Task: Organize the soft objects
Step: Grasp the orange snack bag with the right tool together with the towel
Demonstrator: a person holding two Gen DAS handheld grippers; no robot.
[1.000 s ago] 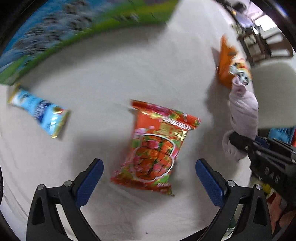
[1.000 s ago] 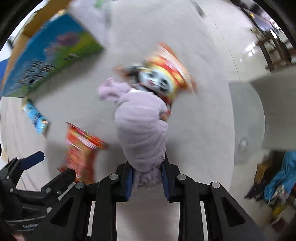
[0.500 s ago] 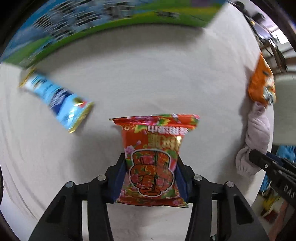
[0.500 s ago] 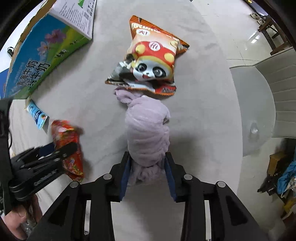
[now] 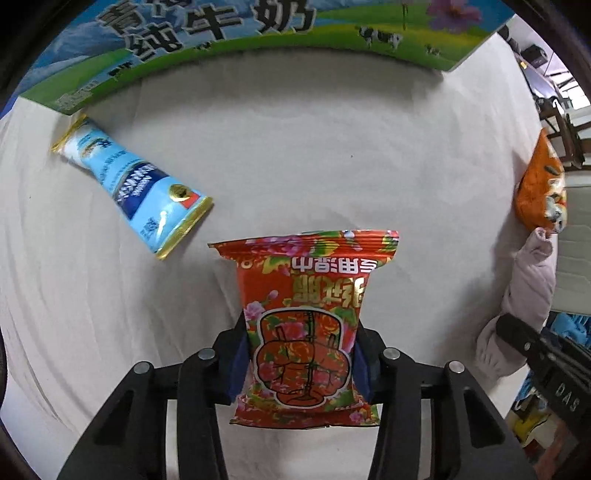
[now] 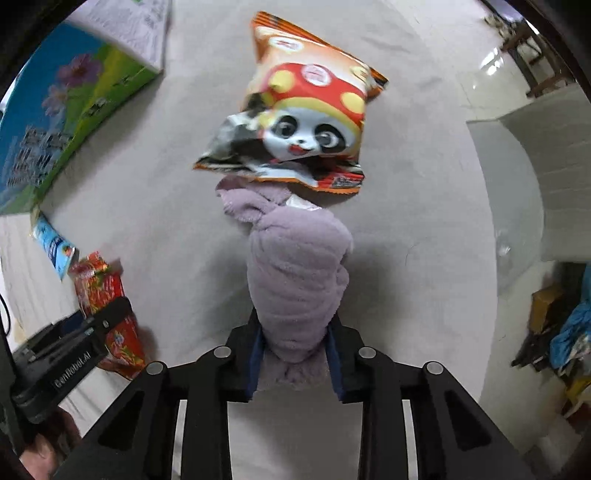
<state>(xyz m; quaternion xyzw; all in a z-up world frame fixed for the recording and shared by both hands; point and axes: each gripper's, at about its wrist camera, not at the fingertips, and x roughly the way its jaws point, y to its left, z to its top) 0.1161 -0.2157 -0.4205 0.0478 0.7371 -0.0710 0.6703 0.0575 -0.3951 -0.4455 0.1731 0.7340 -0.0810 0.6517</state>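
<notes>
Left gripper (image 5: pixel 301 363): jaws closed on the lower half of the red snack bag (image 5: pixel 306 325), above the white tablecloth (image 5: pixel 295 147). Right gripper (image 6: pixel 295 358): jaws clamped on the near end of the rolled lilac towel (image 6: pixel 297 273), whose far end touches the panda snack bag (image 6: pixel 306 110). Blue packet (image 5: pixel 136 192) lies near the milk carton (image 5: pixel 221 29).

Pale cloth-covered table (image 5: pixel 332 147); glossy floor (image 6: pixel 480 66) (reflections).
</notes>
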